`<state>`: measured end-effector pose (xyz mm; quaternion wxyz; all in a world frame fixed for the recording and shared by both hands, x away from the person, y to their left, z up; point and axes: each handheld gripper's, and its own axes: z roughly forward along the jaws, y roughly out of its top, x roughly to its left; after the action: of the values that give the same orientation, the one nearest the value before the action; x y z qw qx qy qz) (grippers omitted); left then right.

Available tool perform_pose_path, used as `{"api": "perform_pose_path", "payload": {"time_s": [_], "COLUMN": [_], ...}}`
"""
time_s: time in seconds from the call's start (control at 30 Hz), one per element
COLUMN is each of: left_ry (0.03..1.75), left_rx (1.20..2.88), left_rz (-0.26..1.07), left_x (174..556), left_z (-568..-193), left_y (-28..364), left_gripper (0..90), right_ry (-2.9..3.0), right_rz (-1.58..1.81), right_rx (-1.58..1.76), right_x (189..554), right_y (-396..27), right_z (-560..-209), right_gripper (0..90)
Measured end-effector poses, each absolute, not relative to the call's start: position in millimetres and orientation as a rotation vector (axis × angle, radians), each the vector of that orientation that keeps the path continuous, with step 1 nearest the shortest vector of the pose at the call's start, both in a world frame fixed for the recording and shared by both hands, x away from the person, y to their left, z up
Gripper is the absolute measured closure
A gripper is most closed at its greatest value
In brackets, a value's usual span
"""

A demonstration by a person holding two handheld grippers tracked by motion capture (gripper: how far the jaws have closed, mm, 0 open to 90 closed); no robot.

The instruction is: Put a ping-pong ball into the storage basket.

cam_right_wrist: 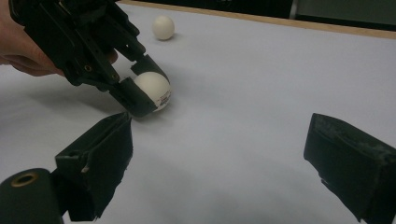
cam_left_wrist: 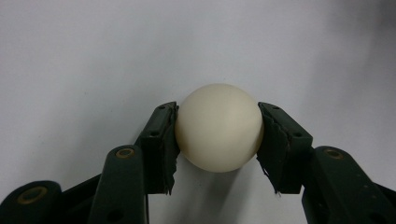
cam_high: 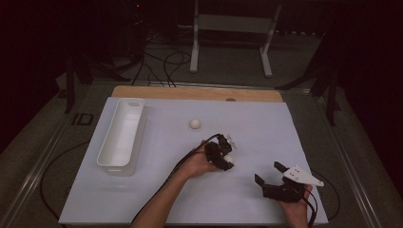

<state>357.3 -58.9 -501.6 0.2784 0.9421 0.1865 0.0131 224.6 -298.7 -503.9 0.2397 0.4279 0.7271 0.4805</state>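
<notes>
Ball sits clamped between my left gripper's pads, resting on the white table — nearer me than it, my right gripper holds its jaws wide apart, empty. Beyond that ball lies a second ball; farther left, the white tray.

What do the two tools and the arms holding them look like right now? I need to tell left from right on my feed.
Both are black, two-jawed, with dark worn pads and brass-coloured pivot rings. The left tool trails a black cable back along a bare forearm, no sleeve visible. The right tool carries a pale grey three-cornered plate on top, and its black cable loops beside the hand.
</notes>
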Motion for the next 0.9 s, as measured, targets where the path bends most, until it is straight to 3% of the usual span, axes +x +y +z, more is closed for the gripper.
{"api": "perform_pose_path", "payload": {"time_s": [0.9], "left_ry": [0.499], "left_rx": [2.509], "left_rz": [0.061], "left_x": [356.3], "left_z": [-486.7], "left_y": [-52.0], "left_gripper": [51.1], "right_ry": [1.989], "right_rz": [1.315], "right_rx": [1.171], "right_x": [225.4], "right_y": [-299.0], "right_z": [-504.6], "right_gripper": [7.6]}}
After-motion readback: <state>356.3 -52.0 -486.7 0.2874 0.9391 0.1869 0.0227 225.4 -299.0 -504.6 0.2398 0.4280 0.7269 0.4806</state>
